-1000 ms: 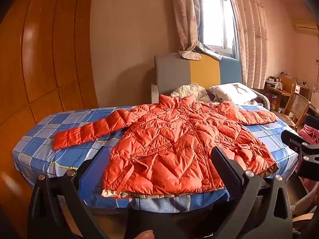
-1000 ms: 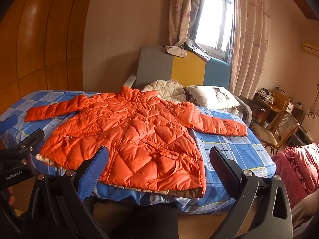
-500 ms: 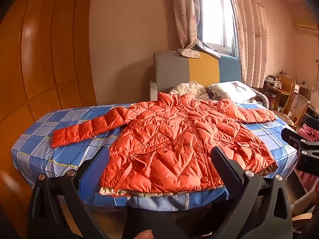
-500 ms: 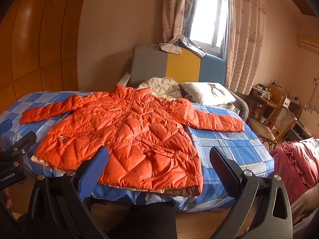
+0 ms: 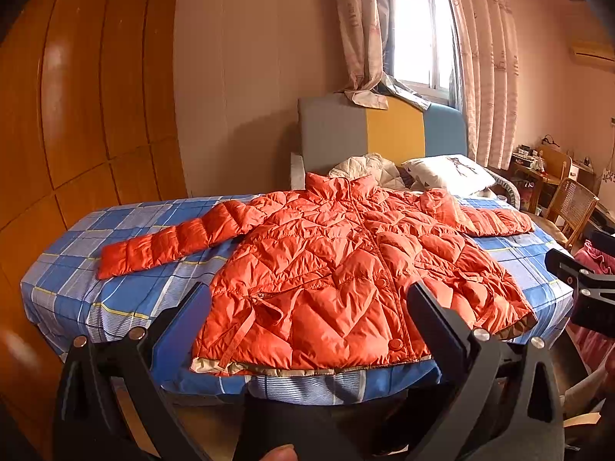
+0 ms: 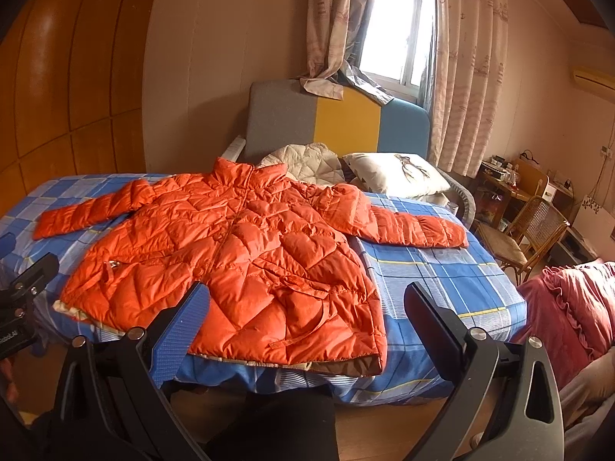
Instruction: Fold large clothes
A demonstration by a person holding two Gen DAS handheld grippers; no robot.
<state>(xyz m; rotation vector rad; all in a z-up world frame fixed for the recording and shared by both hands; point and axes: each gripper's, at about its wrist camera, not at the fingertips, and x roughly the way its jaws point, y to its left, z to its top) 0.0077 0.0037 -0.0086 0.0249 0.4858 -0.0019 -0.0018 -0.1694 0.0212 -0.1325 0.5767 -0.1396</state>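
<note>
Room: bedroom with wood-panelled wall at left, plain wall behind, curtained window [image 5: 419, 34] at the far end.
Bed [image 5: 127, 288]: covered by a blue checked sheet; seen from its near long edge in both wrist views.
Headboard [image 6: 334, 130]: panels of grey, yellow and blue; a crumpled cloth is draped over its top.
Jacket [image 5: 346, 276]: orange quilted, laid flat on the bed, front up and buttoned, collar toward the headboard, hem along the near edge with a beige lining showing.
Sleeves: both spread outward on the sheet; the left-hand one [image 5: 173, 238] lies straight toward the panelled wall, the other [image 6: 415, 226] is bent at the shoulder and points toward the chair side.
Pillow [image 6: 396, 173]: white with a dark print, beside a cream quilted item [image 6: 307, 161], both just beyond the collar.
Chair [image 6: 526, 230]: wicker, past the bed's far corner, near a cluttered desk.
Pink fabric [image 6: 576, 307]: ruffled, at the right edge of the right wrist view.
Left gripper [image 5: 307, 307]: jaws spread wide, nothing between them; held short of the bed's edge, apart from the jacket hem.
Right gripper [image 6: 303, 307]: jaws likewise parted and empty; held before the bed, aimed at the jacket's lower right portion, no contact made.
Fingertip [image 5: 278, 453]: glimpsed at the lower edge of the left wrist view.
</note>
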